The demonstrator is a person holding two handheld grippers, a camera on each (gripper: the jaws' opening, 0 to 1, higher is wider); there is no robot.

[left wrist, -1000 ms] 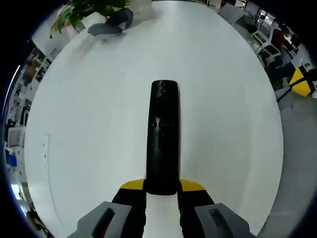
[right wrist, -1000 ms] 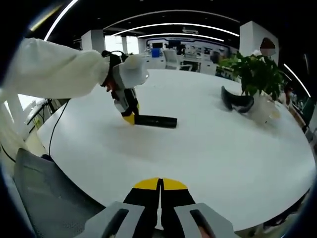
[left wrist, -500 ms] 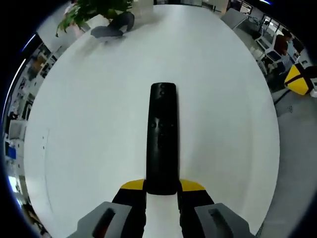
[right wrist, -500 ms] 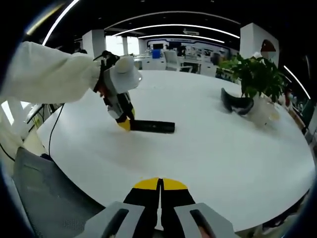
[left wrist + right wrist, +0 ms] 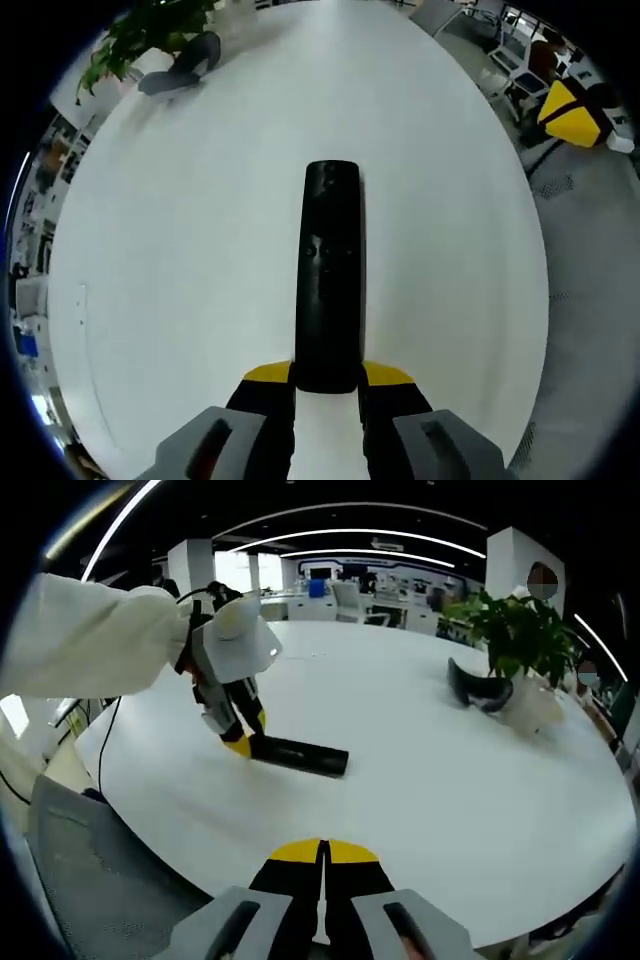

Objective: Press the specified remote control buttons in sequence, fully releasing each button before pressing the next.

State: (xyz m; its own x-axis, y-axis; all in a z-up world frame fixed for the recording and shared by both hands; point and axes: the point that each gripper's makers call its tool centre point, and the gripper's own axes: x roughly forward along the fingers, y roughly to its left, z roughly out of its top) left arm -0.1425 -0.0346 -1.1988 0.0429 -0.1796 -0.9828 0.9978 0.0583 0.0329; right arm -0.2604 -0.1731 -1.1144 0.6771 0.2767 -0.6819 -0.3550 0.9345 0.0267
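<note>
No text, label, brand, number or sign can be read in either view. The black remote control (image 5: pixel 329 275) shows only small, blurred button marks on its face, too faint to make out as symbols or letters. The lit panels on the far wall (image 5: pixel 375 572) of the room may carry lettering, but it is too small and blurred to read.
</note>
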